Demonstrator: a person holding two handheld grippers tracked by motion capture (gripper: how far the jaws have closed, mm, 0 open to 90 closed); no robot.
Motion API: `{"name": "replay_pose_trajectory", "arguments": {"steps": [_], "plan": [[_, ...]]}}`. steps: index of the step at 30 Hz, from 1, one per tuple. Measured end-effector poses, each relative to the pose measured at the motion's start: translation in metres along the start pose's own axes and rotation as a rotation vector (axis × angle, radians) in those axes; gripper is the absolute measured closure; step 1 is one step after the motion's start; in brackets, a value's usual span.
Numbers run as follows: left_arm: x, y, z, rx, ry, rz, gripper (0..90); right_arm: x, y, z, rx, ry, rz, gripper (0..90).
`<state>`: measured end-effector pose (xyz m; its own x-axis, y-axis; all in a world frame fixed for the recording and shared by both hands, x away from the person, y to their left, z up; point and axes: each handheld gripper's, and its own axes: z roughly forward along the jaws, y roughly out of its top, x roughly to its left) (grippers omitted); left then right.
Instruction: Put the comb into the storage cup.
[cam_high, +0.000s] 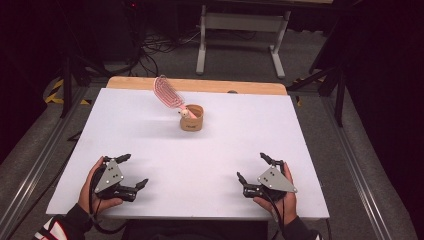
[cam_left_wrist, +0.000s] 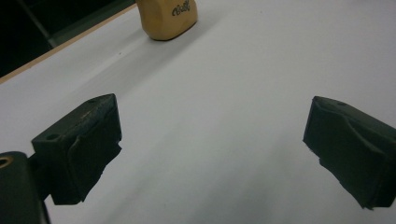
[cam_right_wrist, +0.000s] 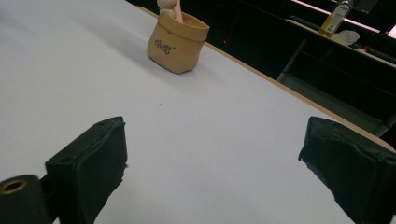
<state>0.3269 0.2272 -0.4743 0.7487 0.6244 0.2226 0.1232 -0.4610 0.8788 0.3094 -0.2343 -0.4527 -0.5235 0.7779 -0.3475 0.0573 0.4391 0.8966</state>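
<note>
- a tan cup (cam_high: 192, 118) shaped like a small sack stands upright on the white table (cam_high: 150, 130), toward the far middle of the board, well apart from both hands.
- a pink comb (cam_high: 168, 92) stands in the cup, handle down, its toothed head leaning up and away to the left over the rim.
- a small pale figure sits at the cup's rim beside the comb handle; in the right gripper view it shows at the cup (cam_right_wrist: 178, 47) top, too cut off to make out further.
- dark lettering marks the cup's front; in the left gripper view the lower part of the cup (cam_left_wrist: 168, 18) shows near the table's wooden far edge.
- the left tongs (cam_high: 133, 172) rest at the near left of the table, held in the person's left hand (cam_high: 92, 192), with the jaws spread wide and nothing between them.
- the right tongs (cam_high: 252, 169) rest at the near right, held in the right hand (cam_high: 280, 197), jaws likewise wide apart and empty.
- in each gripper view the two black jaws stand far apart over bare white table.
- both tongs point roughly toward the middle of the table, with open board between them and the cup.
- a bottle (cam_right_wrist: 334, 18) with yellow liquid stands on a dark shelf beyond the table in the right gripper view.
</note>
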Motion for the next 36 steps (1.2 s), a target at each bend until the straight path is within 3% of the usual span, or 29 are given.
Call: {"name": "replay_pose_trajectory", "arguments": {"steps": [36], "plan": [[-0.0002, 0.0009, 0.0013, 0.000, -0.005, -0.004, 5.3, -0.0007, 0.0029, 0.0006, -0.005, -0.010, -0.008, 7.7]]}}
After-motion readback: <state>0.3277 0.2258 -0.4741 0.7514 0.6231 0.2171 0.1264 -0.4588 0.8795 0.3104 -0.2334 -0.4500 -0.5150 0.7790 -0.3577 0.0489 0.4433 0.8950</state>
